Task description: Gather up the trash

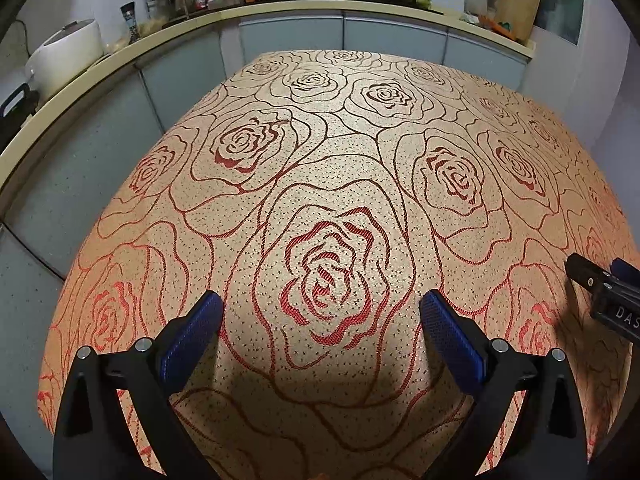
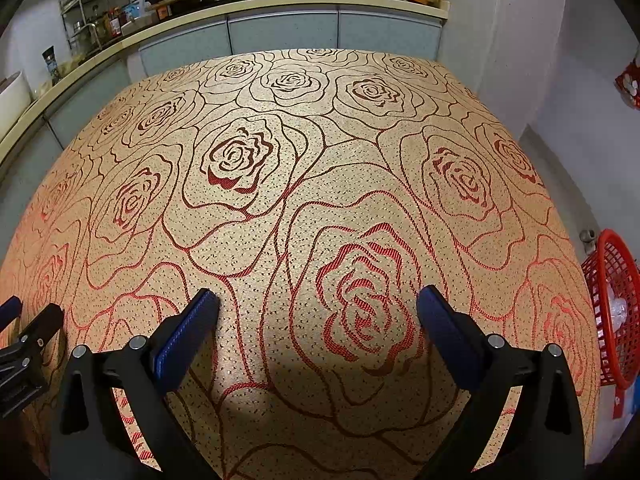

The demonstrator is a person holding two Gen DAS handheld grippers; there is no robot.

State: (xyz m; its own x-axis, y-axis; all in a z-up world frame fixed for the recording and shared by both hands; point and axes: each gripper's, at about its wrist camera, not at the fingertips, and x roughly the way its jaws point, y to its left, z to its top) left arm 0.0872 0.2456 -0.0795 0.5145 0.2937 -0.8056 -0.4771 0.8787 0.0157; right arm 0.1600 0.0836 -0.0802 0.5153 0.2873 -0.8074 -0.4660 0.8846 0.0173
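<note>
No loose trash shows on the rose-patterned tablecloth [image 1: 320, 152] in either view. The only trash visible sits inside the red mesh basket [image 2: 612, 280] at the right edge of the right wrist view, beyond the table's right side; what the pale bits in it are is too small to tell. That puts the basket to the right of the right gripper [image 2: 318, 300], which looks the nearer tool. The left gripper [image 1: 322, 304] lies further left, with the right one's tip showing at its view's right edge. Both grippers have their blue fingers spread wide, holding nothing, low over the near part of the cloth and pointing toward the counter [image 1: 280, 10] at the top.
</note>
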